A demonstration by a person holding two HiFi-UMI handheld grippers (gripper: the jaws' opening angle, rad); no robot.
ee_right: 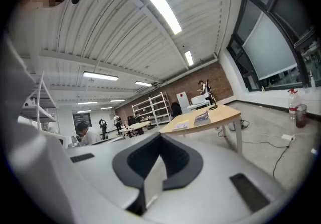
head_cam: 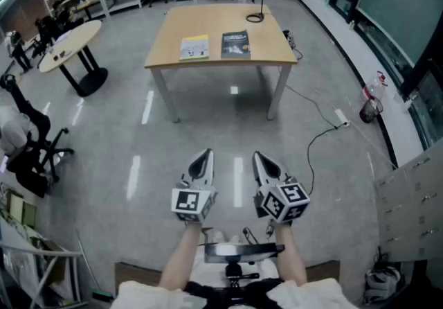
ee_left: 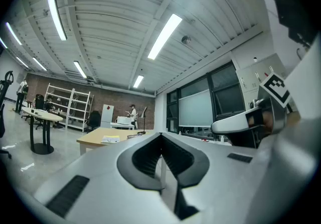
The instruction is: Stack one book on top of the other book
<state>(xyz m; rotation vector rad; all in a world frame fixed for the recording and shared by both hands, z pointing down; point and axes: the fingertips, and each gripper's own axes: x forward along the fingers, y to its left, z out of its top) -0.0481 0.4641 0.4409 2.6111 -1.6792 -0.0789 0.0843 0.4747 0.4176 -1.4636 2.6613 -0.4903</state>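
Jaws of both the left gripper [head_cam: 200,165] and right gripper [head_cam: 264,167] sit closed and empty, while the yellow book [head_cam: 194,47] and dark book [head_cam: 235,44] on the far table [head_cam: 173,30] look thin, stiff and light, best pinched at an edge.

- The right gripper [ee_right: 160,135] has its jaws together, with nothing between them.
- Beyond it stands a wooden table [ee_right: 223,115].
- A pale book [ee_right: 180,125] and a dark book [ee_right: 201,116] lie side by side on the table, apart.
- Shelves [ee_right: 155,106] line the brick wall.
- A bottle [ee_right: 292,101] stands at the right.
- A cable [ee_right: 281,155] crosses the floor.
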